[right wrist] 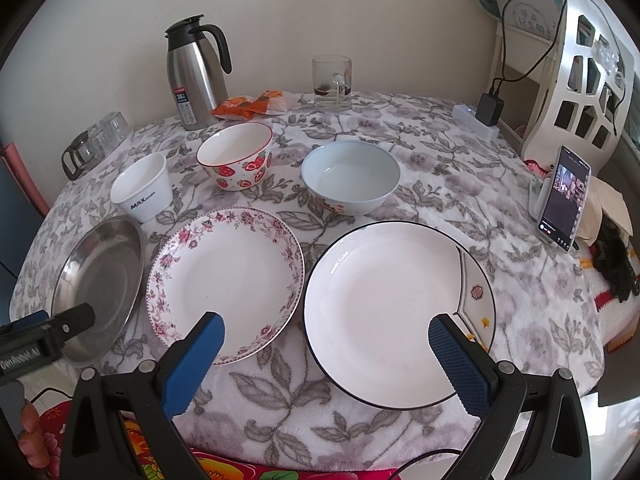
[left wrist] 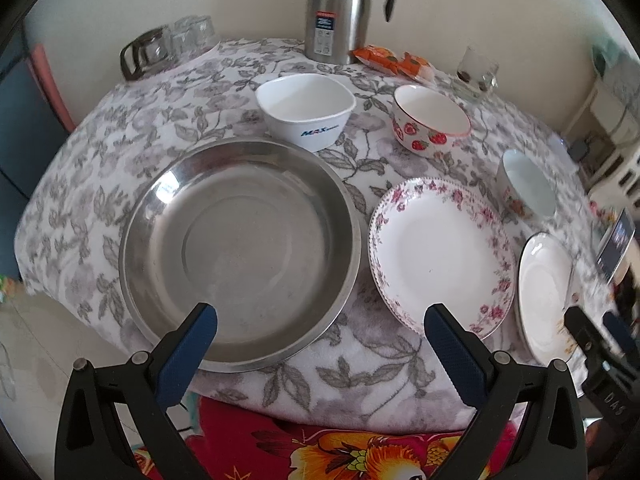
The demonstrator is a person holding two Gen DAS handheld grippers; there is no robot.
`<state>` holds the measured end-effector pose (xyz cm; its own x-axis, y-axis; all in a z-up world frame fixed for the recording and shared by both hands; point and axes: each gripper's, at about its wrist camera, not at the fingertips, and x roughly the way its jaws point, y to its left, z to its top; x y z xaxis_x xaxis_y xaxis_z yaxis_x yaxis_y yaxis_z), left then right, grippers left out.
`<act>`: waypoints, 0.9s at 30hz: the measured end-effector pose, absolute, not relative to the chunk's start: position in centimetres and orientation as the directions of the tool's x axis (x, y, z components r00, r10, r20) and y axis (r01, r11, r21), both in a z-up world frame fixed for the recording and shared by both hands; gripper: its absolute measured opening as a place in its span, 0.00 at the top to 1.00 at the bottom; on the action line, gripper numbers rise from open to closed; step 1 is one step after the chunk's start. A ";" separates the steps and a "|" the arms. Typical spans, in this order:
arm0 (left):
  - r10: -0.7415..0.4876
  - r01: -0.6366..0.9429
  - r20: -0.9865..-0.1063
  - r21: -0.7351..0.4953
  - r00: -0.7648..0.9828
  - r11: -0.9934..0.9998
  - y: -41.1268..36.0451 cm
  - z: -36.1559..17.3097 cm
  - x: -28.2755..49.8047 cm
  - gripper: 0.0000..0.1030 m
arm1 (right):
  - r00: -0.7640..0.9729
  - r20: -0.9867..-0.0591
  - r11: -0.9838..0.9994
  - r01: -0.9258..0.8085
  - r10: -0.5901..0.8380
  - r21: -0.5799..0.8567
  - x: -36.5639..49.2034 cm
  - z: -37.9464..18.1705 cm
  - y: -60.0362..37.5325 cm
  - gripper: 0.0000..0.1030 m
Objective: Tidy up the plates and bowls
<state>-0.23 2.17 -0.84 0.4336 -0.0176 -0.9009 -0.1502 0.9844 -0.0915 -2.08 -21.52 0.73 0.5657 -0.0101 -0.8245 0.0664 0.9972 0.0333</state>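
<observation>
At six o'clock of the table, both grippers hang spread-jawed and empty, the left gripper [left wrist: 320, 326] before the steel basin [left wrist: 240, 252], the right gripper [right wrist: 326, 334] between floral plate [right wrist: 226, 280] and black-rimmed plate [right wrist: 396, 312]; best pinch a near rim, lifting level.

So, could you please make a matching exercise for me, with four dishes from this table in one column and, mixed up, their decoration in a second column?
Dishes:
1. square bowl
2. round bowl by the thermos
3. middle plate
4. right plate

Decoration:
A. thin dark rim line
B. red strawberries
C. blue "MAX" lettering
D. pink flower border

Pairs: 1-C, 2-B, 3-D, 4-A
</observation>
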 end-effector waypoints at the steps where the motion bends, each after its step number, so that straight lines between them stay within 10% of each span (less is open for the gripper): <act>1: -0.041 -0.163 -0.898 -0.124 0.438 0.979 2.7 -0.7 -0.3 0.00 | 0.567 -0.823 0.997 0.066 -0.007 0.036 -2.1 0.8 -21.5 0.00; 27: 0.072 -0.459 -0.823 -0.240 0.564 0.855 20.0 -1.9 -1.9 0.00 | 0.505 -0.822 0.960 -0.219 0.262 0.171 2.4 -0.3 -10.0 0.00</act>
